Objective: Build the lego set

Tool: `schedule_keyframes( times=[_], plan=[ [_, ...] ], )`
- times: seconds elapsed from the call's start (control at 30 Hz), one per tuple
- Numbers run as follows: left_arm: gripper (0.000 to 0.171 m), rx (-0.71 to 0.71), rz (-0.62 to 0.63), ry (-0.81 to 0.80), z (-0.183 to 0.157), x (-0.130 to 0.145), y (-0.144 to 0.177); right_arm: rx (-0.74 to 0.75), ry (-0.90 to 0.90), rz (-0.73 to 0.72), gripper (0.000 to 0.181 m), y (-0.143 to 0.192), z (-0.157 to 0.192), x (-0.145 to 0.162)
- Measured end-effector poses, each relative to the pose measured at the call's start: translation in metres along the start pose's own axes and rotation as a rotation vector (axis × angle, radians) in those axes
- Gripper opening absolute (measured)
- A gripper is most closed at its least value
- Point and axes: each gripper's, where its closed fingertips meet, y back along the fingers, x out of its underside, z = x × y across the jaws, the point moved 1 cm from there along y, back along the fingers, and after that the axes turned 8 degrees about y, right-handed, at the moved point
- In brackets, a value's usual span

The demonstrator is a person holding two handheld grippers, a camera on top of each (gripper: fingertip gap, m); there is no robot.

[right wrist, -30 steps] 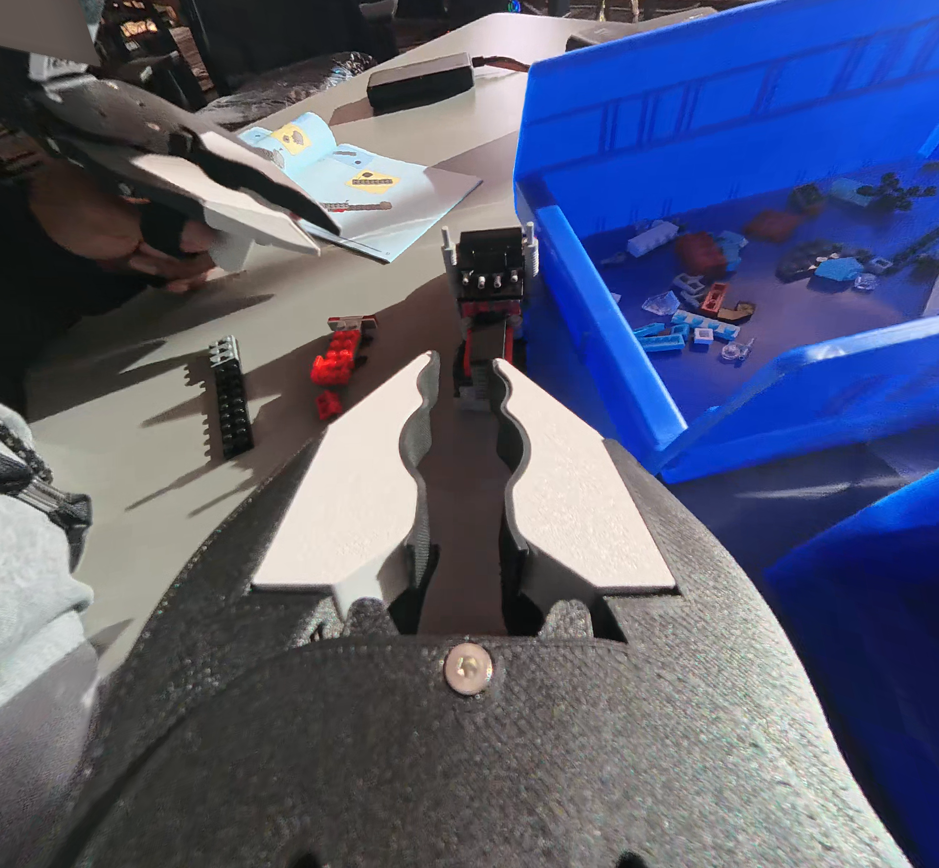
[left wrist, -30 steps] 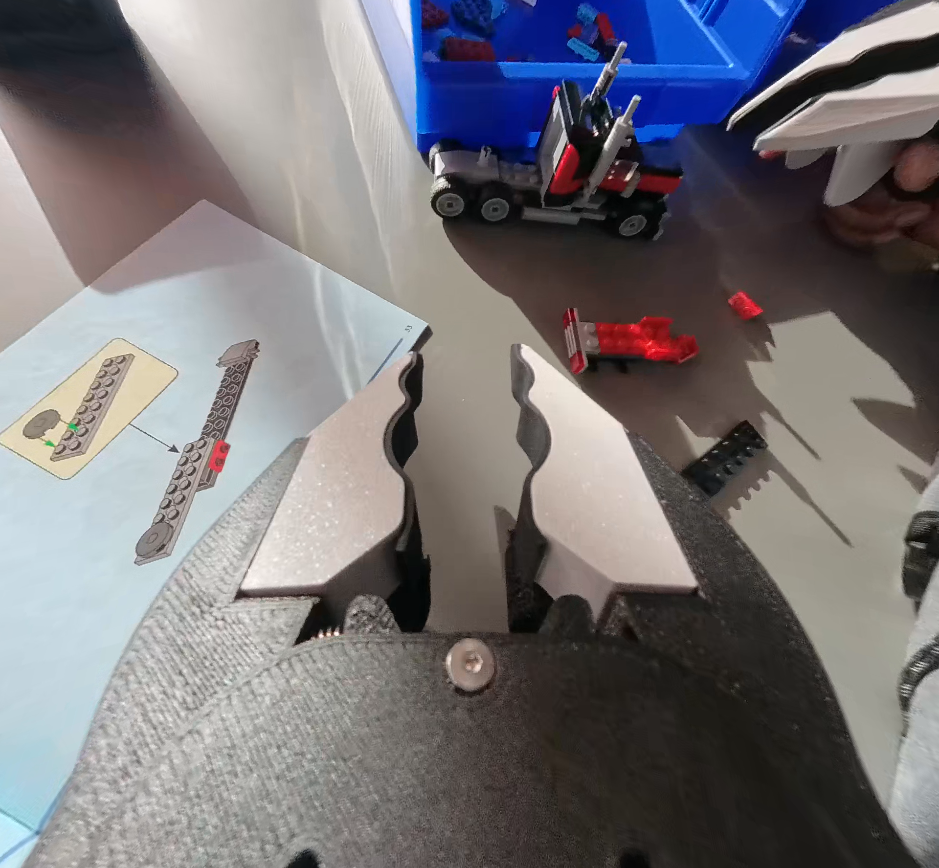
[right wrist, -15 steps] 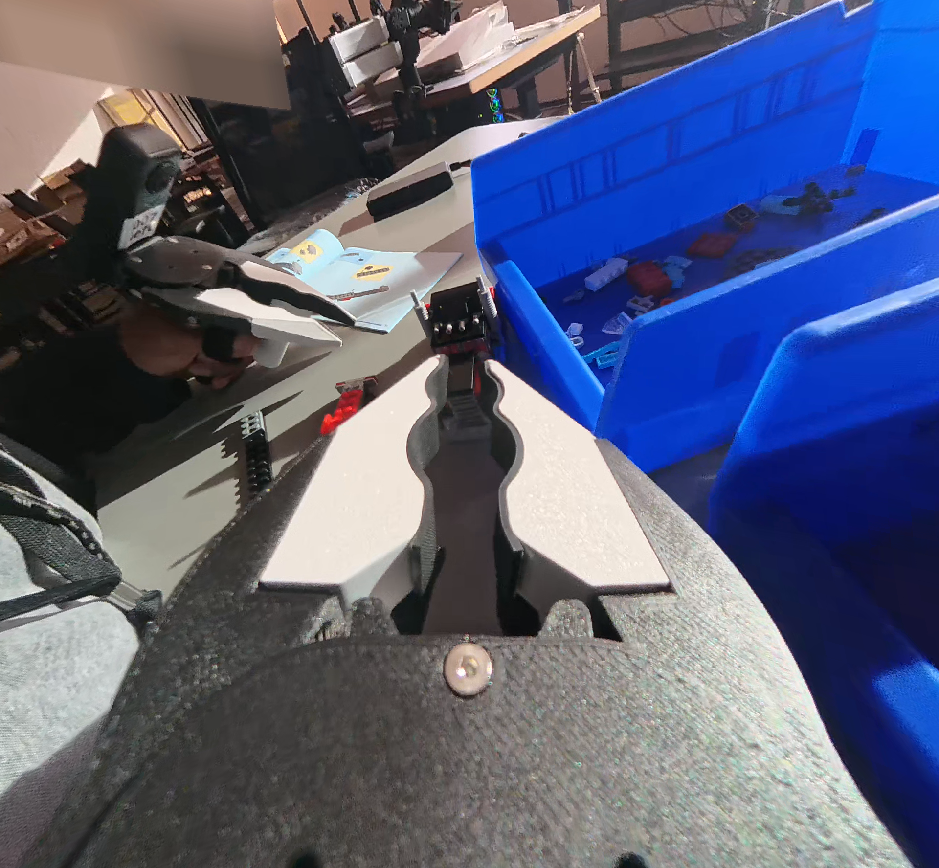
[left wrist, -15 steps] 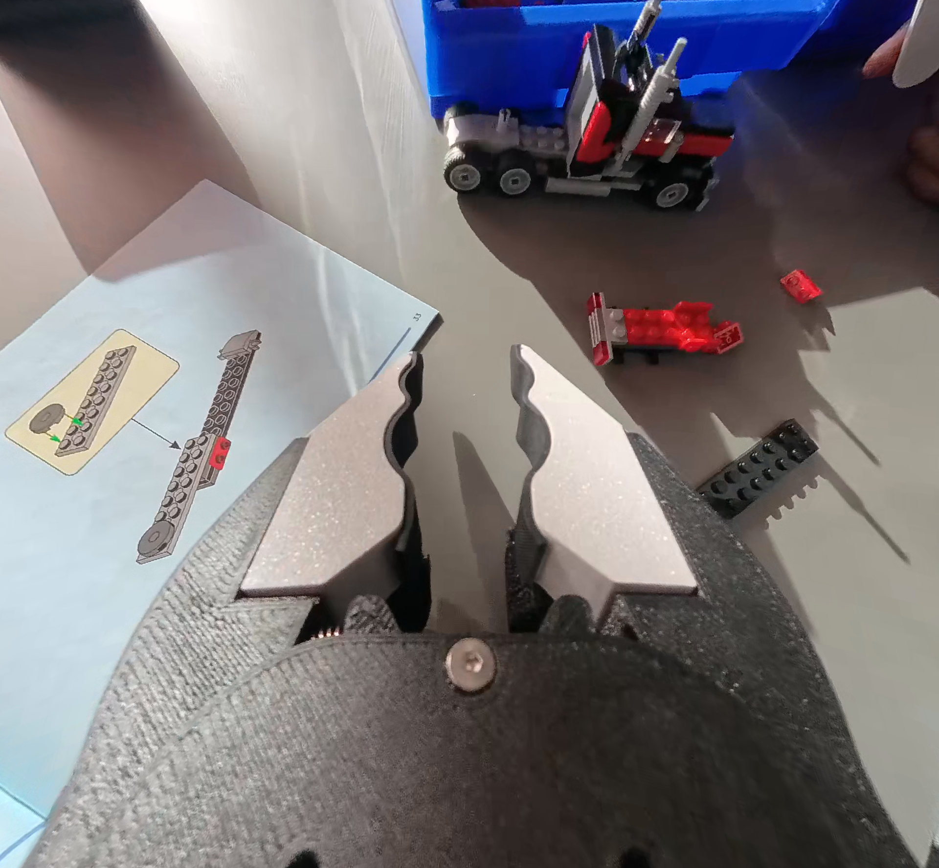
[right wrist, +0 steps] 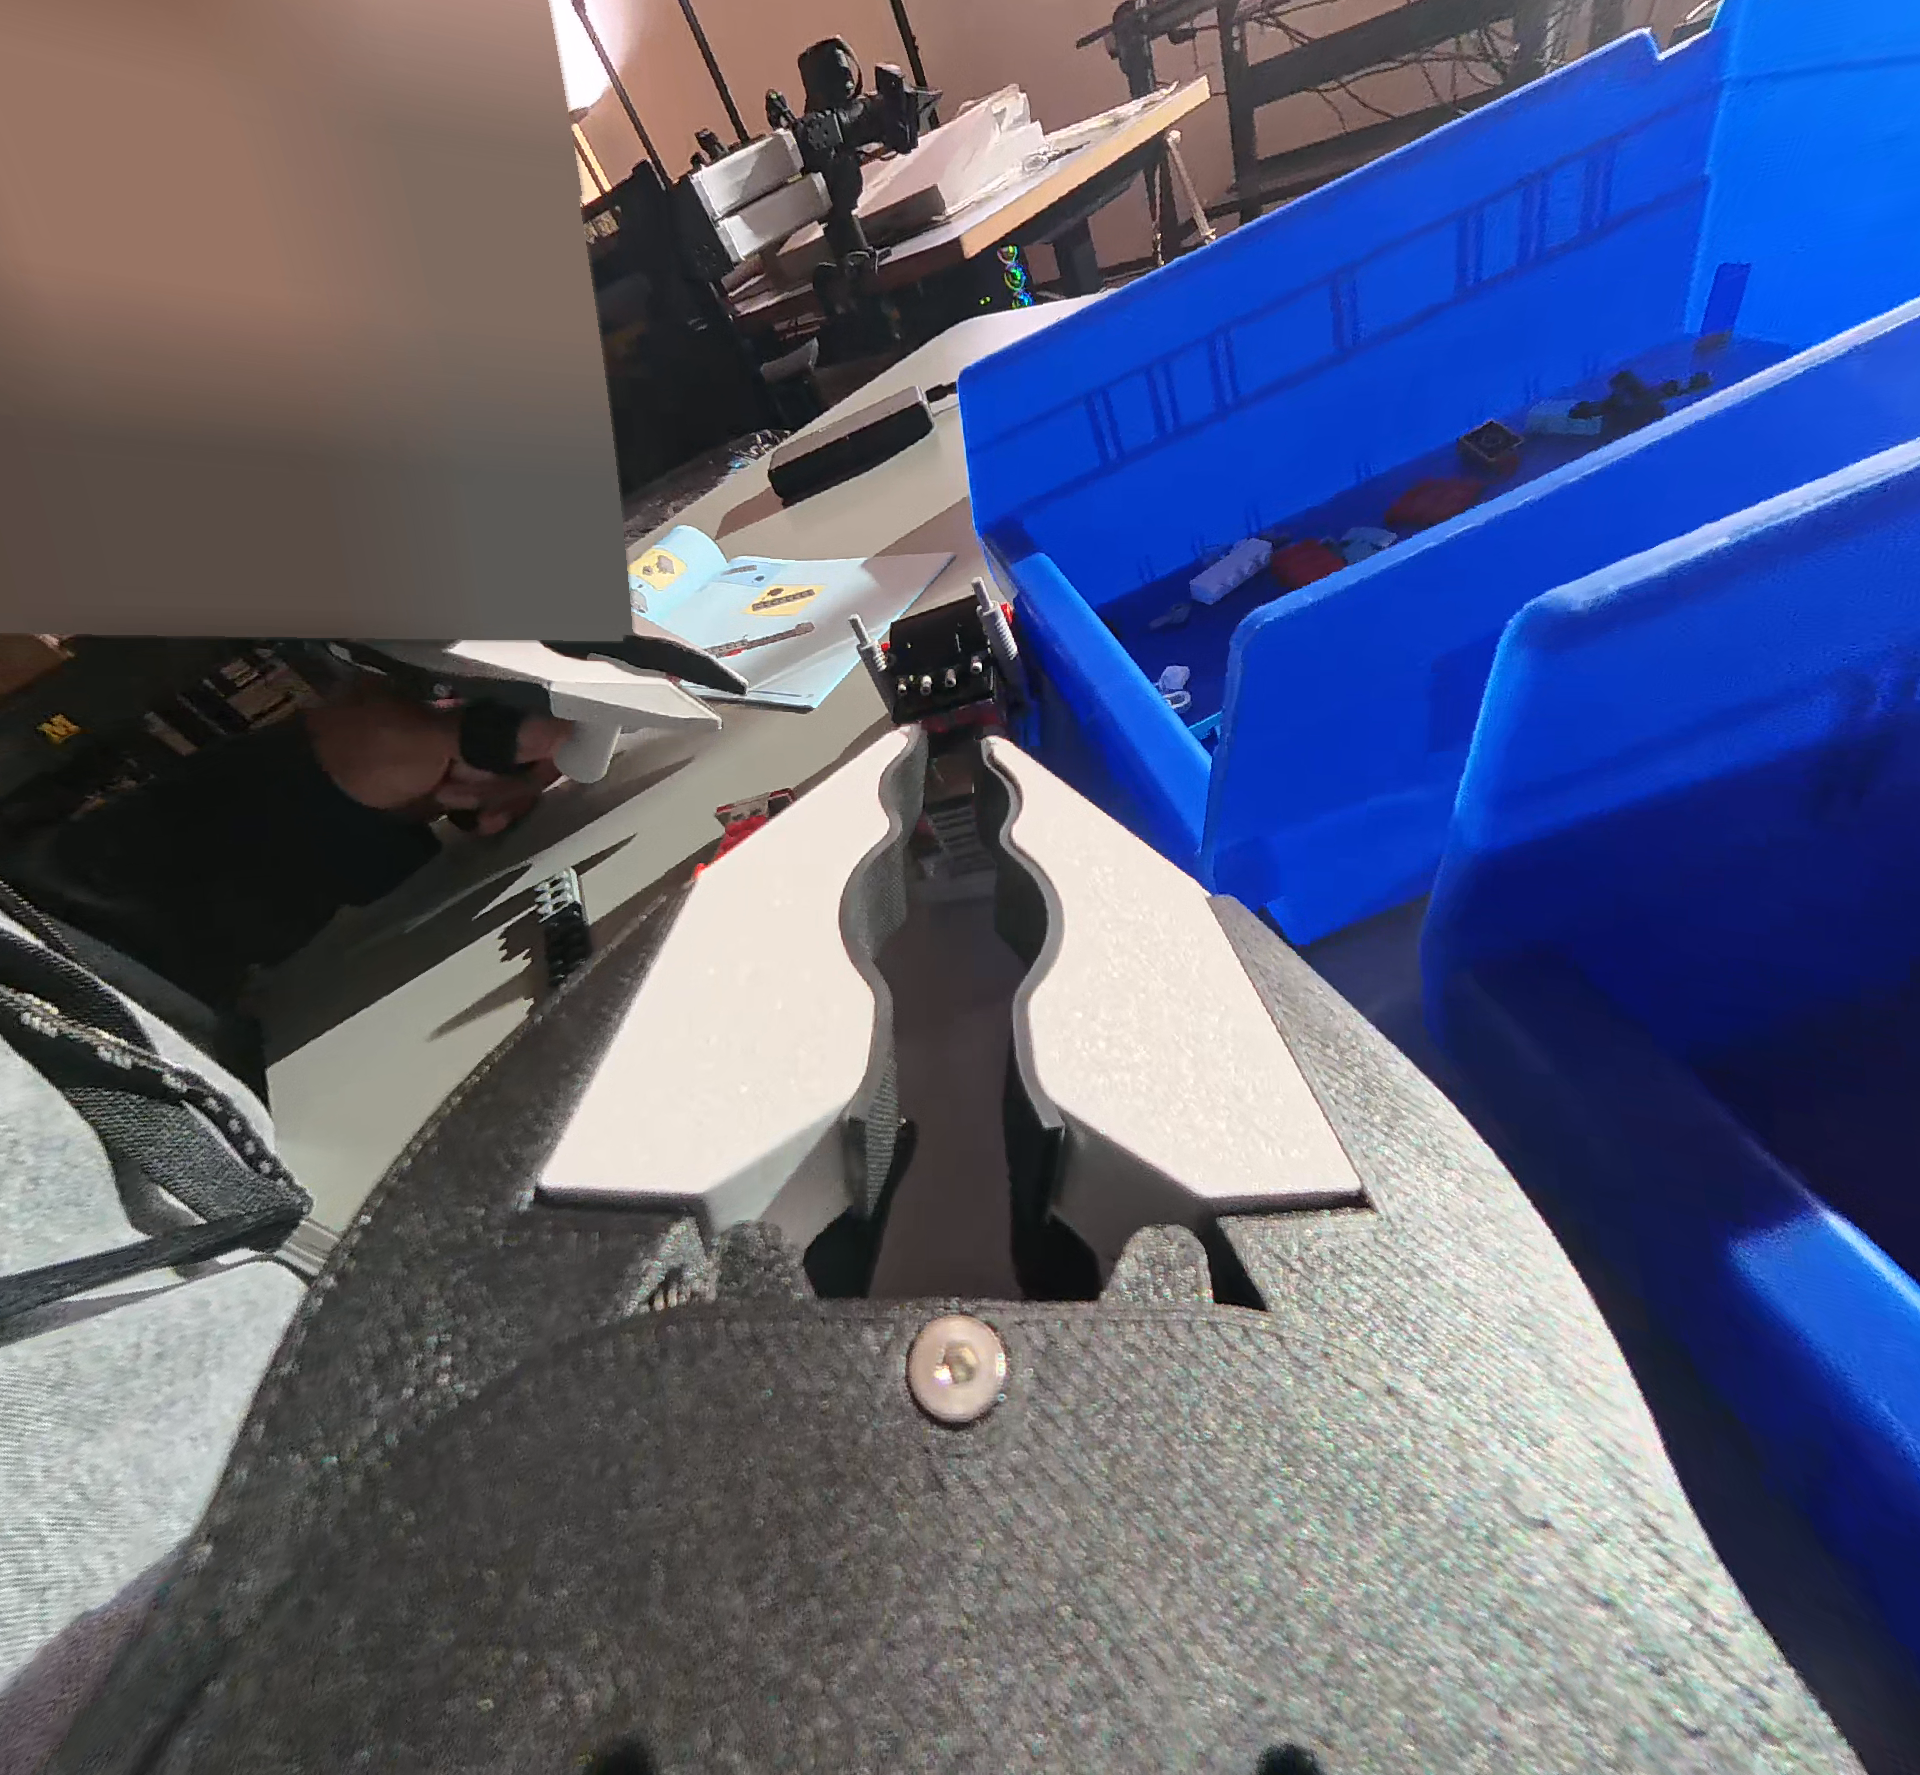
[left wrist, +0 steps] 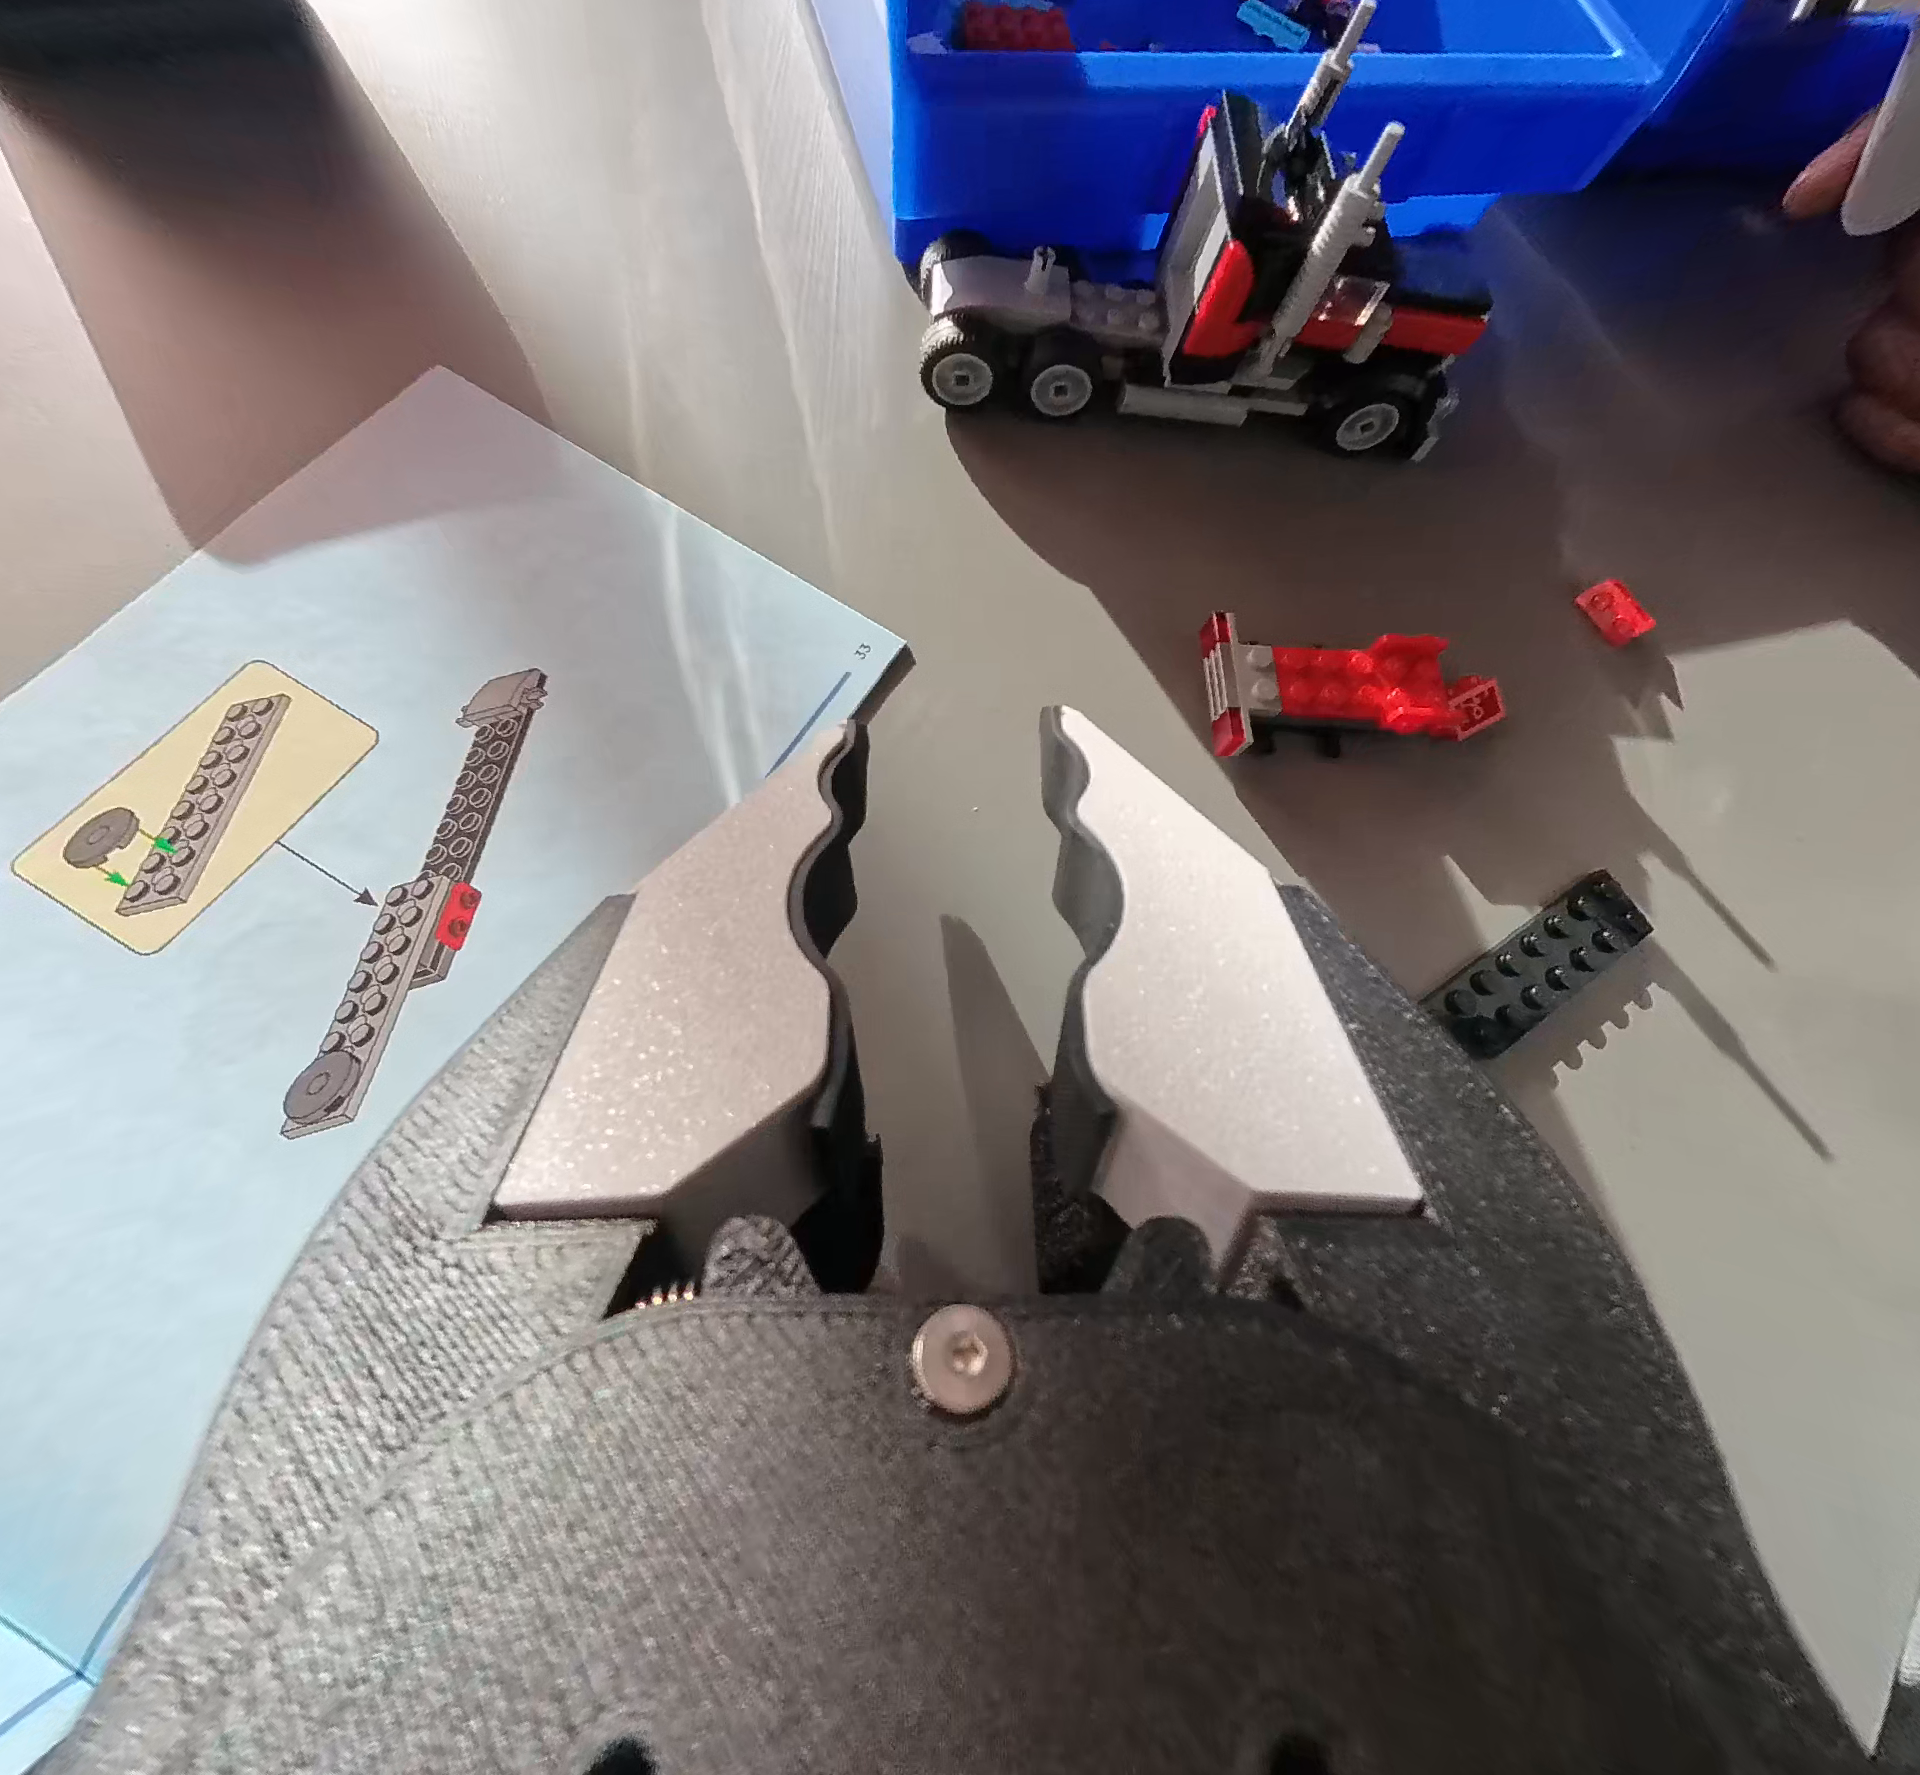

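two sets of tongs are in play, and both are spread with nothing between them. the left gripper hovers over bare table, with the instruction booklet just to its left and the red sub-assembly, the small red piece and the black plate off to its right. the truck sits ahead, against the blue bin. the right gripper points at the truck's front. this looks like a pause between steps; the next move probably calls for picking the black plate. compared with a second ago, the right gripper has tilted up and the left has edged forward.
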Motion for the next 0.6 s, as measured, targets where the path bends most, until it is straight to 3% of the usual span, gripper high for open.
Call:
schedule_keyframes(
  times=[0.3, 0.6],
  plan=[
    [0.035, -0.001, 0.011, 0.007, 0.001, 0.001, -0.001, 0.035, -0.033, -0.029, 0.009, 0.008, -0.007, -0.002],
    [0.035, -0.036, 0.058, -0.008, 0.004, 0.005, -0.006, 0.064, -0.090, -0.093, 0.008, 0.040, -0.015, -0.004]
  ],
)
